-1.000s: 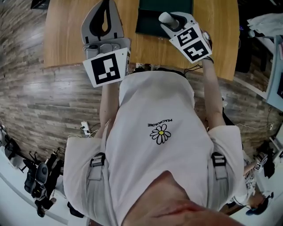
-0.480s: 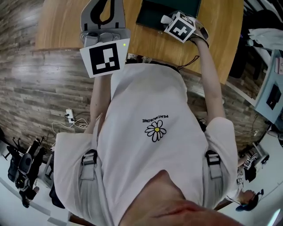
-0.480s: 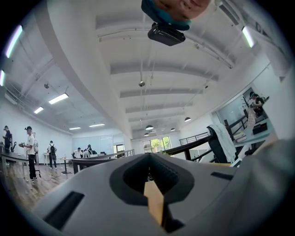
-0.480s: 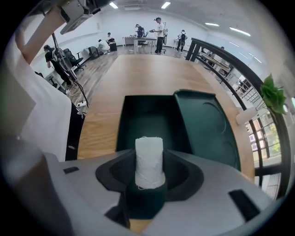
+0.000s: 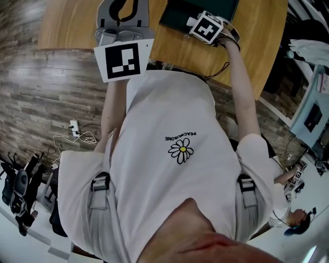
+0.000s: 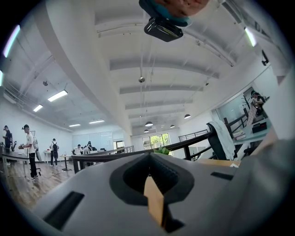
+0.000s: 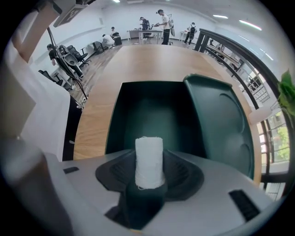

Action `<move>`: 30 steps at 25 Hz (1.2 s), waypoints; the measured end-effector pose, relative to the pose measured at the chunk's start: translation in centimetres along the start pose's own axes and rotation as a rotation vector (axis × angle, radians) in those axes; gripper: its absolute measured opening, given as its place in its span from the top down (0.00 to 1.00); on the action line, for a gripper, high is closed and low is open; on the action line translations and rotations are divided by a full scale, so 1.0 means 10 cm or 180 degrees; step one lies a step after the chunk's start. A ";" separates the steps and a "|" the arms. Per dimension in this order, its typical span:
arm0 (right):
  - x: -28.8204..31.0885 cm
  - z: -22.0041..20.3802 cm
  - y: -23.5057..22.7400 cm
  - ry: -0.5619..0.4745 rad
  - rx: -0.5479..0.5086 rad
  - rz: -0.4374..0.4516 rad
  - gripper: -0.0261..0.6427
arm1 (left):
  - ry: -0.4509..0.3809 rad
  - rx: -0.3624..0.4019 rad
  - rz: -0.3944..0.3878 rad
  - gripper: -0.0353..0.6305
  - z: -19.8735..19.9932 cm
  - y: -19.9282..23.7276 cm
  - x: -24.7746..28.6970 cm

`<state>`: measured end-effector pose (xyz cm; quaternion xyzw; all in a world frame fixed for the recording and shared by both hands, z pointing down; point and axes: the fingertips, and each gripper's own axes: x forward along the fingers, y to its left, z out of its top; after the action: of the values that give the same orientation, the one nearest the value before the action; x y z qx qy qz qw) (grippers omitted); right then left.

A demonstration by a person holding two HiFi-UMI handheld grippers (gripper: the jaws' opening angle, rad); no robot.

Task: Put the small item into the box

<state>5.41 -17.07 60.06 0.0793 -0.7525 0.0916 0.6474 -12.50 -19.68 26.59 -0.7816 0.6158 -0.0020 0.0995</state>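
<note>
A small white roll of thread (image 7: 149, 161) stands upright between the jaws of my right gripper (image 7: 149, 171), which is shut on it. Straight ahead lies the open dark green box (image 7: 154, 115), with its lid (image 7: 221, 124) leaning out to the right. In the head view the right gripper (image 5: 198, 23) hangs over the near edge of the box (image 5: 175, 15). My left gripper (image 5: 123, 7) is held over the wooden table (image 5: 257, 46) to the left of the box. Its jaws are shut with nothing in them, and they point up toward the ceiling (image 6: 152, 69).
The box sits on a long wooden table (image 7: 152, 64) that runs away from me. Bare wood lies on both sides of the box. A person's white shirt (image 5: 175, 154) fills the middle of the head view. Cables and gear (image 5: 20, 190) lie on the floor at the left.
My right gripper has moved forward with the white roll and now sits over the box's near edge. The left gripper has kept about its place.
</note>
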 end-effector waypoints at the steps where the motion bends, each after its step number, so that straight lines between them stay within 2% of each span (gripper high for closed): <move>1: 0.02 0.00 -0.03 0.0018 -0.0045 -0.0031 0.69 | 0.0001 0.0001 0.0002 0.92 0.00 0.00 0.01; 5: 0.06 -0.07 -0.05 0.0142 -0.0048 -0.0079 0.69 | 0.0025 0.0028 0.0008 0.92 -0.02 0.03 0.00; 12: 0.14 0.07 0.01 -0.0222 0.0006 0.0097 0.67 | 0.0035 0.0020 0.0007 0.92 -0.06 0.01 0.05; 15: 0.14 0.04 0.01 -0.0258 0.0098 0.0086 0.65 | 0.0034 0.0024 -0.0005 0.92 -0.06 0.01 0.07; 17: 0.10 0.04 -0.03 -0.0306 0.0115 -0.0001 0.58 | 0.0020 0.0019 -0.0008 0.92 -0.04 0.01 0.08; 20: -0.03 0.08 -0.11 -0.0443 0.0071 -0.0125 0.56 | 0.0008 0.0030 -0.0026 0.92 -0.02 0.00 0.09; 24: -0.36 0.27 -0.06 -0.0842 0.0145 -0.0130 0.56 | -0.0021 -0.0001 -0.0049 0.92 0.00 -0.03 0.12; 26: -0.61 0.40 -0.07 -0.1127 0.0194 -0.0230 0.56 | -0.0029 0.0000 -0.0073 0.92 0.01 -0.06 0.12; 28: -0.92 0.56 -0.14 -0.1497 0.0292 -0.0387 0.56 | -0.0041 0.0022 -0.0106 0.92 0.04 -0.10 0.14; 30: -1.32 0.74 -0.23 -0.2028 0.0478 -0.0515 0.56 | -0.0061 0.0035 -0.0136 0.92 0.09 -0.15 0.18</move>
<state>0.84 -21.10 46.05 0.2109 -0.8994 0.0658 0.3771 -10.55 -20.94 25.76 -0.7940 0.5980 0.0001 0.1097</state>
